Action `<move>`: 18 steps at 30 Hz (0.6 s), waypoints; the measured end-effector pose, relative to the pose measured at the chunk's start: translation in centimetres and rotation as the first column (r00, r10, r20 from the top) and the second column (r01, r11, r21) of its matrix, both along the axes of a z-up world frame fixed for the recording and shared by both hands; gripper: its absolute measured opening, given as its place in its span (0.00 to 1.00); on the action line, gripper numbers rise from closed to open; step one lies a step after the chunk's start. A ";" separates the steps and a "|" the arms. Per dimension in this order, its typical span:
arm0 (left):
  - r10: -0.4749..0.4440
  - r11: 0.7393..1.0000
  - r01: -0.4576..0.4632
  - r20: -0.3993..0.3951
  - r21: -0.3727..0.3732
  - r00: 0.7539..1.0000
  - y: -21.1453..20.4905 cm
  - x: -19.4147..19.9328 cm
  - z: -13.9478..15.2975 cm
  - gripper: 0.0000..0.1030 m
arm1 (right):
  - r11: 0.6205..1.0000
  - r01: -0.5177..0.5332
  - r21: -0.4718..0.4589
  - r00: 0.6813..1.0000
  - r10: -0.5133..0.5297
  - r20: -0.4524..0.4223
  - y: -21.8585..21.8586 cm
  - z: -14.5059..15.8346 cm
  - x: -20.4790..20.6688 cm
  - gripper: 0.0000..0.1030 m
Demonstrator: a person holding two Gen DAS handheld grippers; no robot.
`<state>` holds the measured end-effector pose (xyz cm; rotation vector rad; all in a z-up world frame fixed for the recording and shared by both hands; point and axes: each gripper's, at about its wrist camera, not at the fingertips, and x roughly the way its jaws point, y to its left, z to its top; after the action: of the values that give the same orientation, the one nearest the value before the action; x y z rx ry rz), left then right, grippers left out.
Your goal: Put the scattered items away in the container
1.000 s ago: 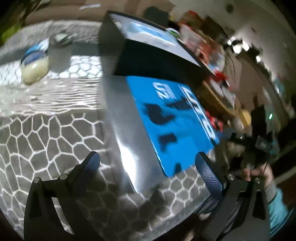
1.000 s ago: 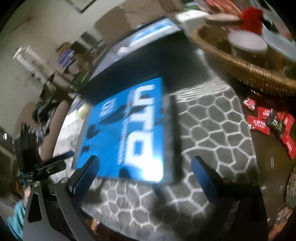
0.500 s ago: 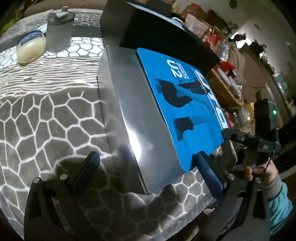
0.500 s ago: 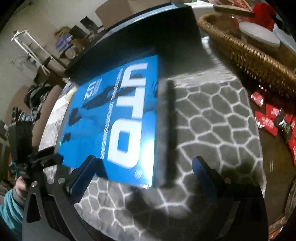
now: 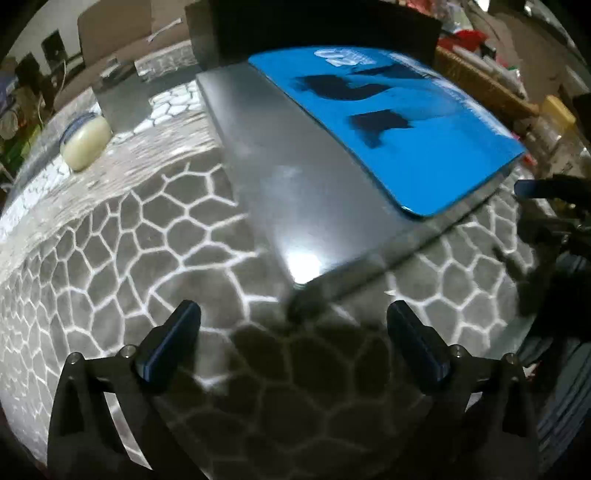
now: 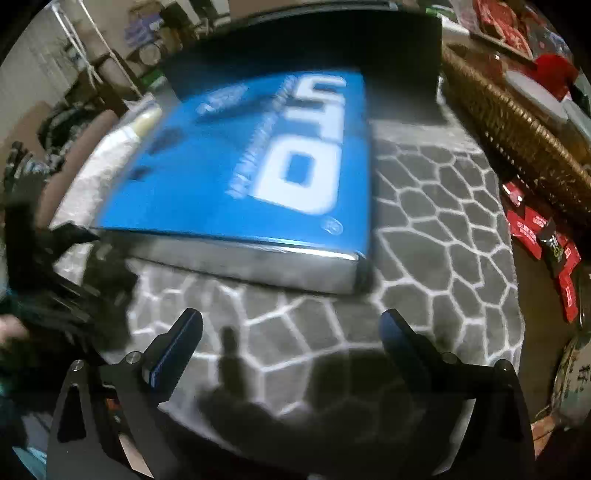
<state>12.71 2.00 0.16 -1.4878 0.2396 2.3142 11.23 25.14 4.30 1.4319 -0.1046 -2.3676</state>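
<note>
Left gripper (image 5: 293, 332): seen spread wide and empty, held low over the patterned cloth (image 5: 110, 266), just short of the near corner of the box lid (image 5: 295, 173).
Right gripper (image 6: 291, 334): likewise spread wide with nothing between its fingers, facing the lid's silver front edge from the opposite side.
Box lid: a flat silver-grey lid with a blue printed top, laid flat on the cloth; its far end is met by the black box (image 5: 325, 26) behind it. Whether it rests against the box or only near it cannot be told.
Scattered items: a cream-coloured oval item (image 5: 85, 143) and a grey rectangular item (image 5: 123, 101) are seen on the far left of the cloth, well apart from both grippers. Red snack packets (image 6: 543, 240) lie off the cloth to the right, beside a wicker basket (image 6: 517, 133).
Container: judged to be the black box; its inside is not shown.
Step in hand: judged as an approach to the lid by the 2 grippers, 1 from each side.
Doing it well: the lid is wider than either opening, so an edge is better pinched than the body spanned. The 2 grips should be placed on opposite edges and raised together, level, so that the glossy surface is not allowed to slip.
Caution: both views are blurred, so contact should be confirmed before any lift.
</note>
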 end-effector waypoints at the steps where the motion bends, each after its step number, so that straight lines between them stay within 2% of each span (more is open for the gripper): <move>1: 0.001 0.999 -0.001 0.016 0.046 1.000 -0.3 0.0 0.3 0.98 | 0.999 0.022 -0.045 1.000 -0.022 -0.009 0.7 0.8 0.1 0.96; 2: 0.006 0.993 -0.011 0.043 0.116 0.999 -0.8 -0.1 0.9 0.98 | 0.996 0.038 -0.083 0.999 -0.040 -0.012 1.3 1.4 -0.2 0.96; 4: 0.030 0.984 -0.036 0.033 0.173 0.999 -1.8 -0.3 1.9 0.98 | 0.987 0.076 -0.139 0.997 -0.079 -0.018 2.5 2.6 -0.9 0.96; 6: 0.075 0.961 -0.074 0.009 0.268 0.997 -3.2 -0.9 3.7 0.98 | 0.985 0.106 -0.132 0.993 -0.111 -0.032 3.2 3.5 -2.5 0.96; 8: 0.118 0.932 -0.118 0.020 0.343 0.993 -4.3 -1.9 4.7 0.99 | 0.986 0.121 -0.114 0.991 -0.126 -0.039 2.8 4.2 -3.9 0.96; 9: 0.130 0.925 -0.131 0.026 0.358 0.991 -4.6 -2.4 4.9 0.99 | 0.986 0.121 -0.115 0.991 -0.126 -0.037 2.7 4.2 -4.7 0.96; 13: 0.105 0.925 -0.115 0.049 0.361 0.993 -4.5 -3.8 4.9 0.99 | 0.988 0.058 -0.142 0.998 -0.060 -0.014 3.4 3.5 -5.7 0.96; 15: 0.020 0.932 -0.034 0.043 0.361 0.999 -3.9 -3.8 4.5 0.99 | 0.992 -0.003 -0.125 0.999 -0.002 -0.035 3.0 3.4 -5.3 0.96; 18: -0.108 0.963 0.110 -0.025 0.244 0.994 -2.3 -2.7 4.1 0.99 | 0.994 -0.108 -0.029 0.993 0.107 -0.044 2.4 2.6 -4.4 0.98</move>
<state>9.99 -0.31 4.31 -1.3068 0.0345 2.1755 6.87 27.57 6.89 1.3378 -0.0523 -2.2971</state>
